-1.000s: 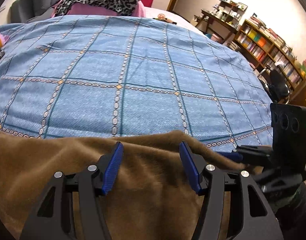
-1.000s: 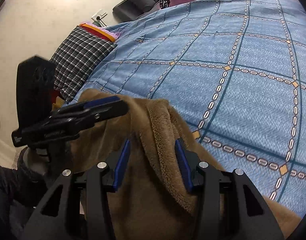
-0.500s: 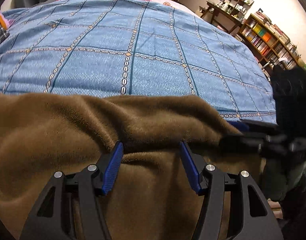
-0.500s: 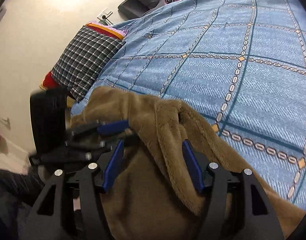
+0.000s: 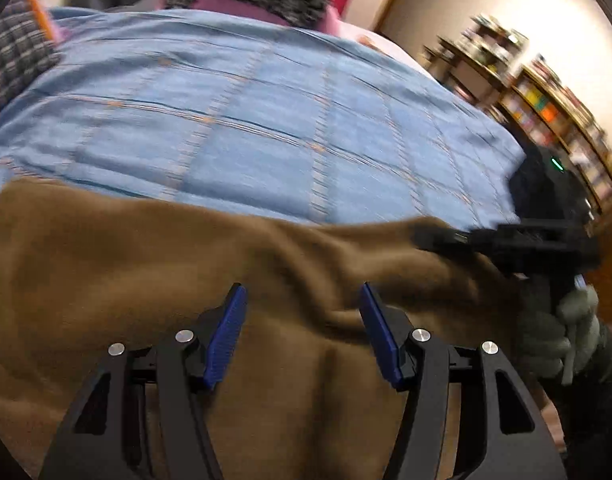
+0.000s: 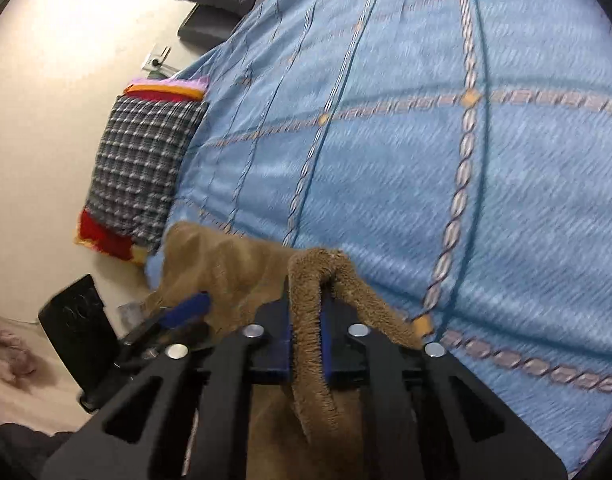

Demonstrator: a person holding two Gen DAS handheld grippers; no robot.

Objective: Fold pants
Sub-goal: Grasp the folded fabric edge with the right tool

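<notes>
Brown fleece pants (image 5: 154, 280): on my blue bedspread (image 5: 266, 132). Right gripper (image 6: 306, 332): jaws clamped on a fleece fold (blue pads pressing). Left gripper (image 5: 302, 332): jaws half-spread over the fleece, gripping nothing.

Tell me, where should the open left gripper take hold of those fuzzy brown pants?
Probably at the far edge of the brown fleece pants, straight ahead of the left gripper, coming in from the near side. That edge lies against the blue bedspread, thin enough to pinch, and the right gripper already clamps a raised fold along it.
</notes>
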